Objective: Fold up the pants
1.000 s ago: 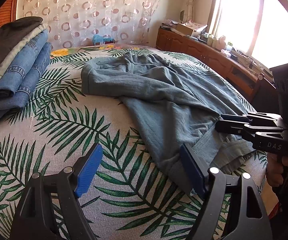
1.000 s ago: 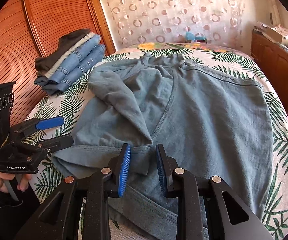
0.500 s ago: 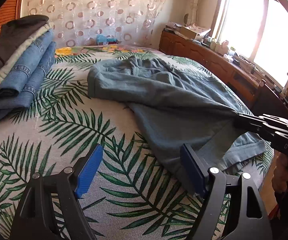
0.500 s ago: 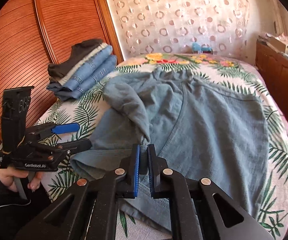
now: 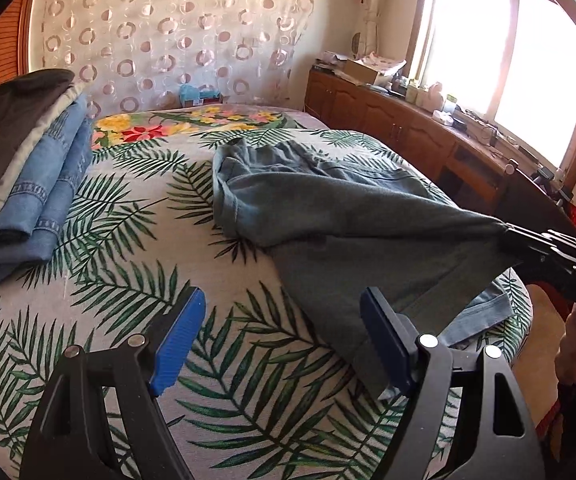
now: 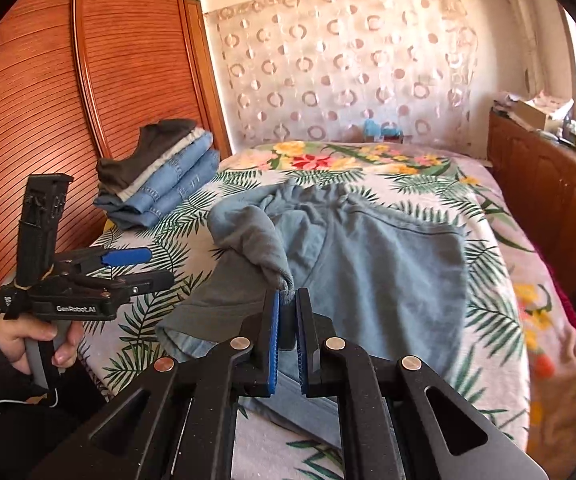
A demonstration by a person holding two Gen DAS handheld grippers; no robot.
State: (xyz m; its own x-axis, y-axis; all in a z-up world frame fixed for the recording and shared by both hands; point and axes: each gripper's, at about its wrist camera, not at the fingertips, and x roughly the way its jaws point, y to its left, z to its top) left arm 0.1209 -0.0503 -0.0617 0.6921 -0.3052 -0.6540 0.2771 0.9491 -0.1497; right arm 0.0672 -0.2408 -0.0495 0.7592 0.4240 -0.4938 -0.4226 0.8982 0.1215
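You are working the opening step: taking hold of the pants (image 6: 368, 264) before any fold is laid. The pants are lying rumpled on the bed (image 5: 136, 264), spread over its middle and right side, with one leg doubled back over the body of the garment.

Your right hand-held gripper (image 6: 287, 322) is pinching a bunch of cloth at the near end of that doubled-back leg, its blue pads pressed against the fabric and holding it off the bed. In the left wrist view the cloth is running taut from the gripper tip down to the heap.

Your left hand-held gripper (image 5: 280, 340) is spread wide and holding nothing. It is hovering over the near edge of the bed, just beside the left edge of the pants; whether its right pad is touching the fabric cannot be told.

Judgement: the fold proper is not yet begun. The next move is calling for a second hold with the left hand-held gripper on the near hem or waistband, so both hands can draw the garment flat and straighten the doubled leg. Pulling with one grip only is likely to drag the heap.

A stack (image 6: 160, 172) of folded clothes is sitting at the far left of the bed, well apart from the work.
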